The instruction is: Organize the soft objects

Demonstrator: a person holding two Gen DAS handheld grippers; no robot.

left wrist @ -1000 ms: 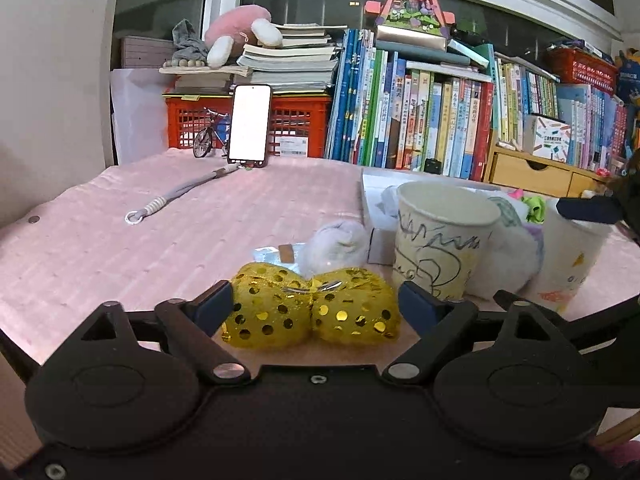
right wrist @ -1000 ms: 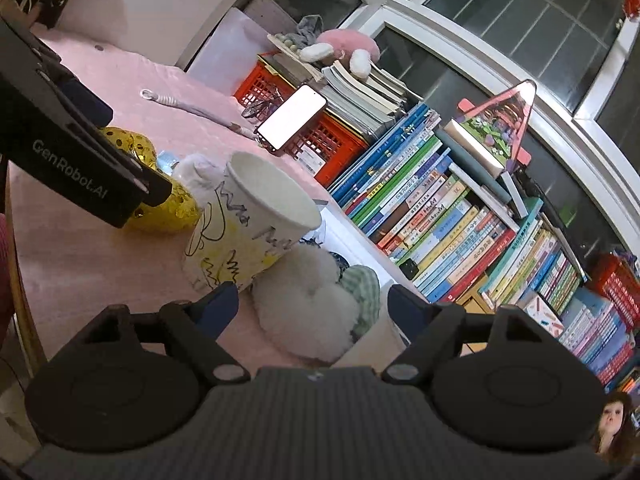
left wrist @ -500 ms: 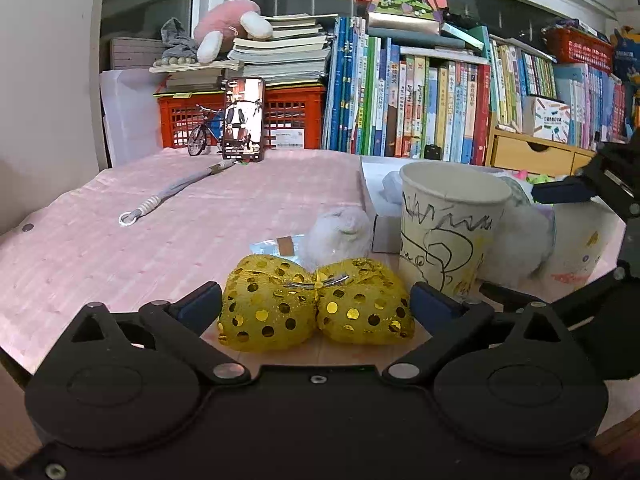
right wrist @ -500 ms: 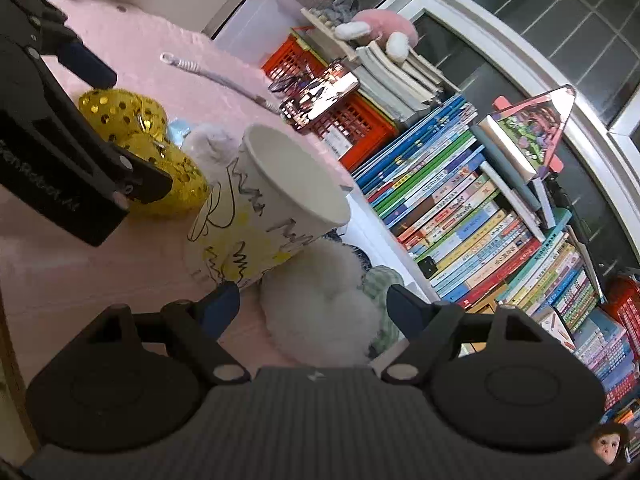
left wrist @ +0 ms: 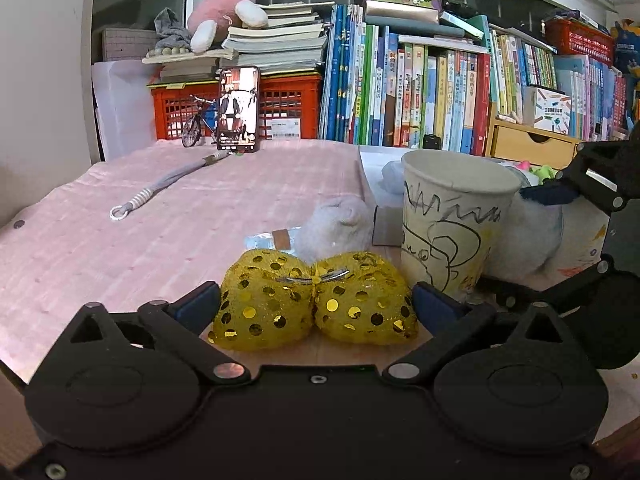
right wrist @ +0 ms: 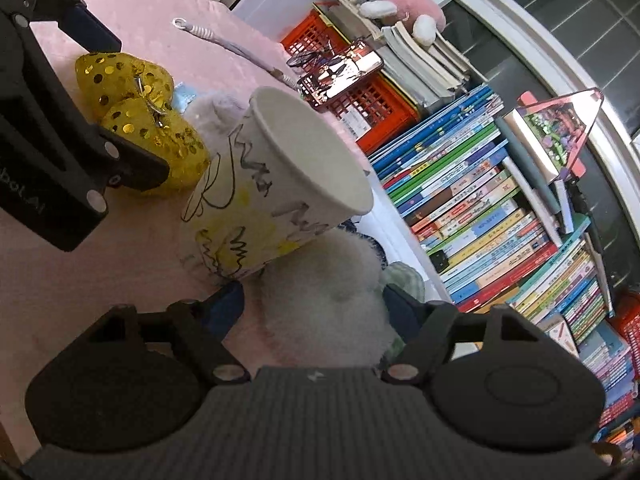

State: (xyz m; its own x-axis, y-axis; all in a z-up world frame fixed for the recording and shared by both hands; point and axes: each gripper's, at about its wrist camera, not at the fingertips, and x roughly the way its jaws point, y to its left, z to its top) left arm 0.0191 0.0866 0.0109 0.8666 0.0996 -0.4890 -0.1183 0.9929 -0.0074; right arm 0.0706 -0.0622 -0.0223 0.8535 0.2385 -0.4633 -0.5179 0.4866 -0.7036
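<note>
Two tools work at the near edge of the pink-covered bench (left wrist: 100,248). Spread wide, the left tool (left wrist: 316,306) straddles a yellow sequinned bow (left wrist: 316,300) that lies on the bench, its blue pads just beside the bow's two ends. Beside the bow stands a scribbled paper cup (left wrist: 452,232), and right of the cup lies a white fluffy toy (right wrist: 324,292). Likewise spread wide, the right tool (right wrist: 312,306) has that toy between its fingers.

The bow (left wrist: 316,300) lies left of the cup (left wrist: 452,224). A sock (left wrist: 336,228) lies behind the bow. The phone (left wrist: 238,109) stands far back.
</note>
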